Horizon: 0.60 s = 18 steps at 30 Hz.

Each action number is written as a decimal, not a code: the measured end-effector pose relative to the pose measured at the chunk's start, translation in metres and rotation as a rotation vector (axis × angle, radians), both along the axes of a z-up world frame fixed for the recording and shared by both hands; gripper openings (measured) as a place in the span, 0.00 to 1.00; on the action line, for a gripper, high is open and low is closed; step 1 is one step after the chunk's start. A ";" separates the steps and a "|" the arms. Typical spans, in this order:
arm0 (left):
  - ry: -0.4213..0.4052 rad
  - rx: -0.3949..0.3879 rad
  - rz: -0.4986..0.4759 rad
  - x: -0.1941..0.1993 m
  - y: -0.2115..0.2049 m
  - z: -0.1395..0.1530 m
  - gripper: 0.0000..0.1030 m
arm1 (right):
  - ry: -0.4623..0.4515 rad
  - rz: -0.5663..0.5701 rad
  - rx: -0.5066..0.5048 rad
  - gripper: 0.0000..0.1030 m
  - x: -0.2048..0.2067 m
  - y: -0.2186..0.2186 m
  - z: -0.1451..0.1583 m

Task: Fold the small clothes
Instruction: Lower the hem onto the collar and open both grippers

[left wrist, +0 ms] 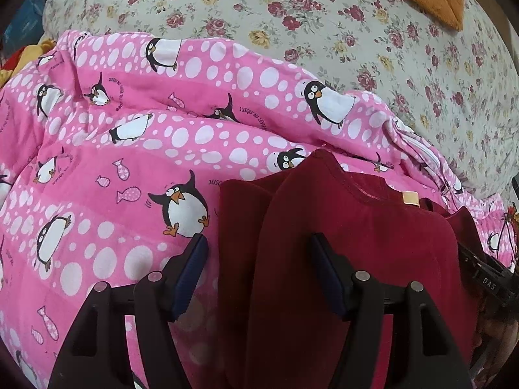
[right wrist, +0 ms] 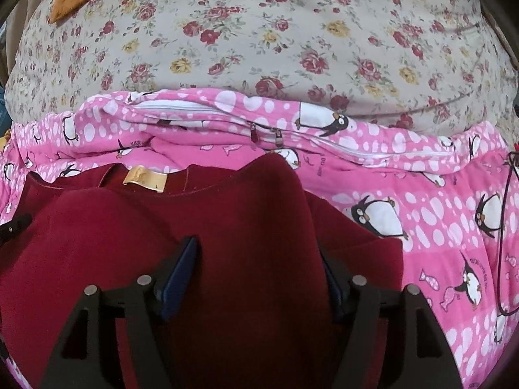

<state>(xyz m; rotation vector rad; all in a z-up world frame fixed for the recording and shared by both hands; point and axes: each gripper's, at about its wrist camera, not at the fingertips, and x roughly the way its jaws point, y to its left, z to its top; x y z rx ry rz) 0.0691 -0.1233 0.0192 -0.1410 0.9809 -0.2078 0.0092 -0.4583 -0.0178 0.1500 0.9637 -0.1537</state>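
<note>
— Looking along the left gripper (left wrist: 259,253), what is seen?
— Its fingers are spread wide, with a fold of the maroon shirt (left wrist: 340,243) draped between them; nothing is pinched.
— And the right gripper (right wrist: 259,253)?
— It is spread likewise, the shirt (right wrist: 227,227) bunched between its pads, collar label (right wrist: 145,178) turned up.
— Where is the shirt laid?
— On the pink quilt (left wrist: 113,162), whose zipped edge (right wrist: 262,134) is met by the floral sheet (right wrist: 259,32) beyond.

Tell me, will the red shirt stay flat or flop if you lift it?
Probably flop: the red shirt already drapes in soft folds around the right gripper. It looks light and thin, and likely won't slide much on the quilted pink penguin blanket.
</note>
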 end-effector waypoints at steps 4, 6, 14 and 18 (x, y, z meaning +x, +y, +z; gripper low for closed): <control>0.001 -0.004 0.001 0.001 0.000 0.000 0.56 | -0.003 -0.001 0.006 0.70 0.002 0.003 -0.001; 0.001 -0.007 0.001 0.001 0.000 -0.001 0.57 | -0.005 -0.001 0.007 0.71 0.002 0.002 -0.002; 0.000 -0.007 0.001 0.001 0.000 -0.001 0.57 | -0.003 0.000 -0.005 0.71 0.000 0.002 -0.002; 0.000 -0.008 0.001 0.001 0.000 -0.001 0.57 | -0.002 0.001 -0.008 0.72 0.001 0.002 -0.001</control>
